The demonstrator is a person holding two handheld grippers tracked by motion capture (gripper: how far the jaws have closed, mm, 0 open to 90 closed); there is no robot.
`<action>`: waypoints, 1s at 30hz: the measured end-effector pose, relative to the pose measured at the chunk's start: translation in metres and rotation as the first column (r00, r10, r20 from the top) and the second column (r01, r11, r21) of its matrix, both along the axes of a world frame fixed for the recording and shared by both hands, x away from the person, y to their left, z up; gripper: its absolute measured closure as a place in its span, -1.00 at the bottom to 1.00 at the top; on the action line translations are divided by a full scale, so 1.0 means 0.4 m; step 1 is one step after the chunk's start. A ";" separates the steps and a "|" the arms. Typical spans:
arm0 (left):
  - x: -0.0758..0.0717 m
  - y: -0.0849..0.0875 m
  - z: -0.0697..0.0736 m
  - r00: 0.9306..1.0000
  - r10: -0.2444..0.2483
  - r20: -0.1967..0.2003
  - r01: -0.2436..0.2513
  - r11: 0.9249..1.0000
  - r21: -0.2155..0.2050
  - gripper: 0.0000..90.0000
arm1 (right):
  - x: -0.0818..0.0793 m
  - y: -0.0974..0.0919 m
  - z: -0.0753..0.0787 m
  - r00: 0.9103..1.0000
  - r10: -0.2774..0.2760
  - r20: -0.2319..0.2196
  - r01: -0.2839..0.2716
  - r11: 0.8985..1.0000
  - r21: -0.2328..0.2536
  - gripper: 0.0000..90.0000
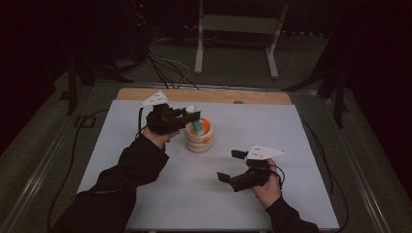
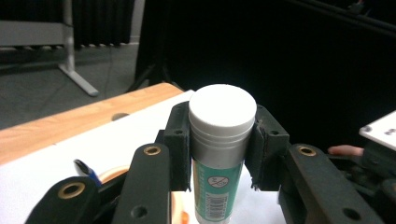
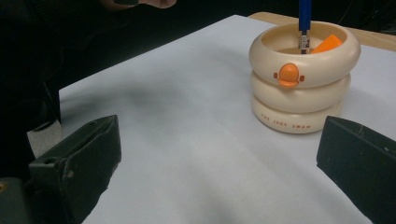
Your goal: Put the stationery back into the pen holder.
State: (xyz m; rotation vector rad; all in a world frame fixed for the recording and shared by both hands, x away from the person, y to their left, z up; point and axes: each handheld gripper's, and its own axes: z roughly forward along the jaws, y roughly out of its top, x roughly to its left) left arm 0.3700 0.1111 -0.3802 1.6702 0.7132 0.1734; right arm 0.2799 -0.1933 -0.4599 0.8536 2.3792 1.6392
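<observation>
The left gripper has its jaws clamped on a glue stick, squeezing it just under the white cap, and holds it over the mouth of the cream ringed holder, which stands near the middle of the worktop, a little toward its far edge. From the high view the stick's lower end looks to be at or just inside the rim, though how deep it sits cannot be told. A blue pen and an orange piece are already in the holder, so the step in hand, judged from this, is either dropping the stick in or lifting it out. To do it well, keep the stick near upright and centred in the free part of the opening, clear of the pen, and move it straight along its own axis so the light holder is not tipped or dragged. The right gripper hovers with jaws wide apart and empty near the worktop's near right corner; it could steady the holder if it shifts.
</observation>
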 end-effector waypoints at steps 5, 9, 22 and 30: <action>0.017 -0.002 -0.002 1.000 0.022 0.017 -0.023 1.000 0.011 0.46 | 0.001 -0.002 0.000 1.000 0.000 -0.008 0.000 1.000 0.011 -1.00; 0.034 -0.004 -0.006 0.998 0.045 0.033 -0.046 0.999 0.029 0.46 | 0.002 -0.004 0.000 1.000 0.003 -0.019 -0.002 1.000 0.021 -1.00; 0.067 -0.005 -0.056 0.995 0.089 0.037 -0.091 0.993 0.075 0.46 | 0.002 -0.004 0.002 1.000 0.009 -0.026 -0.008 1.000 0.028 -1.00; 0.075 -0.013 -0.081 0.995 0.091 0.042 -0.095 0.989 0.113 0.46 | 0.002 -0.004 0.002 0.999 0.012 -0.030 -0.011 0.999 0.033 -1.00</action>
